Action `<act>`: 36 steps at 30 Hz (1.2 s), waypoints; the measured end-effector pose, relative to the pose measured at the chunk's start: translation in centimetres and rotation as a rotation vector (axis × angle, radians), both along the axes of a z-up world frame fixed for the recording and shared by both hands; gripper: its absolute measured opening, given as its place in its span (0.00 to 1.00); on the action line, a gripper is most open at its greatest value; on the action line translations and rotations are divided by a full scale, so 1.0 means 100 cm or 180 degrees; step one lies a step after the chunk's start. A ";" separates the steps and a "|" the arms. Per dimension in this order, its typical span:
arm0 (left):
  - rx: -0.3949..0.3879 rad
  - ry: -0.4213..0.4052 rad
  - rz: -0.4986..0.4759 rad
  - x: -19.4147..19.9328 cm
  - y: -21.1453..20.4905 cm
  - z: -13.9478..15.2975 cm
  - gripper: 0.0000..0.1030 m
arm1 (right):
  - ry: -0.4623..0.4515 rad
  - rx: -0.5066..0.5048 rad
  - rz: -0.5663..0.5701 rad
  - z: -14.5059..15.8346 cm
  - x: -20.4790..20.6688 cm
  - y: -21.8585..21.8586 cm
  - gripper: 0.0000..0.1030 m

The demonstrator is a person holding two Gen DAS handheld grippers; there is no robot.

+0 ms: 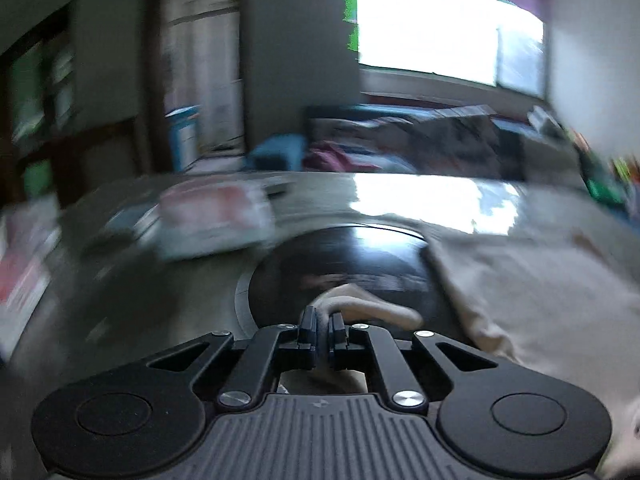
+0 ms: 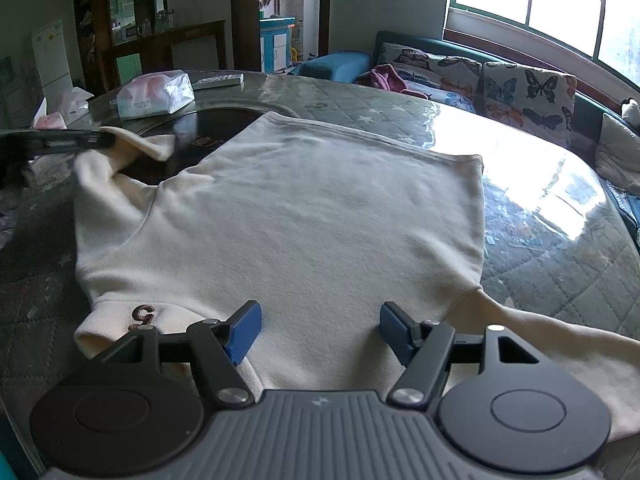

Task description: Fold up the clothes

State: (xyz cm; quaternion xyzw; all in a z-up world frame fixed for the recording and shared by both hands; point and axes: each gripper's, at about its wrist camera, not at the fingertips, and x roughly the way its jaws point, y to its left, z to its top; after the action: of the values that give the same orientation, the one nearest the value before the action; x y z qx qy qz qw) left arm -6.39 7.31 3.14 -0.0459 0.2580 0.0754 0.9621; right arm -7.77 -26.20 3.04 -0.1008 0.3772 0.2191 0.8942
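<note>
A cream sweater (image 2: 312, 208) lies spread flat on the round table, with a small dark letter on the cuff at its near left. My right gripper (image 2: 320, 328) hovers open over the sweater's near edge, and nothing is between its blue pads (image 2: 244, 332). At the left edge of the right wrist view, my left gripper (image 2: 100, 140) holds the tip of the left sleeve (image 2: 132, 148) lifted off the table. The left wrist view is blurred. There my left gripper (image 1: 323, 320) is shut on the cream sleeve (image 1: 360, 304), and the sweater's body (image 1: 520, 280) lies to the right.
A dark round turntable (image 2: 192, 128) sits at the table's middle, partly under the sweater. A tissue pack (image 2: 154, 94) and a remote (image 2: 218, 80) lie behind it. The quilted table top (image 2: 540, 264) stretches right. A sofa with butterfly cushions (image 2: 520, 88) stands under the window.
</note>
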 end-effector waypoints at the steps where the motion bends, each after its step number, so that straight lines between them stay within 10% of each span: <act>1: -0.0075 -0.0013 0.0105 -0.006 0.008 0.000 0.06 | -0.0001 -0.0002 0.0000 0.000 0.000 0.000 0.66; 11: -0.0393 0.0174 0.0773 -0.041 0.058 -0.007 0.09 | -0.0002 -0.0040 0.0024 0.001 0.001 0.002 0.66; 17: -0.0330 0.0134 0.0813 -0.029 0.063 -0.002 0.33 | -0.0001 -0.0037 0.0023 0.001 0.001 0.001 0.66; 24: -0.0145 0.0195 0.0683 -0.014 0.062 -0.009 0.04 | 0.0002 -0.0038 0.0015 0.001 0.001 0.001 0.68; 30: 0.0002 -0.0244 0.0683 -0.036 0.066 0.013 0.04 | 0.0006 -0.0060 0.0027 0.001 0.002 0.001 0.69; 36: 0.0141 0.0240 0.0570 -0.020 0.069 -0.010 0.08 | -0.0024 -0.0111 0.0049 0.005 0.003 0.004 0.69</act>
State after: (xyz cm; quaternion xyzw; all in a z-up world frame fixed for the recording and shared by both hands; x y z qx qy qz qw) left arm -8.37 14.22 2.14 -0.0446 0.2871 0.1684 0.9419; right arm -7.51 -25.77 3.59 -0.1202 0.3767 0.2190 0.8920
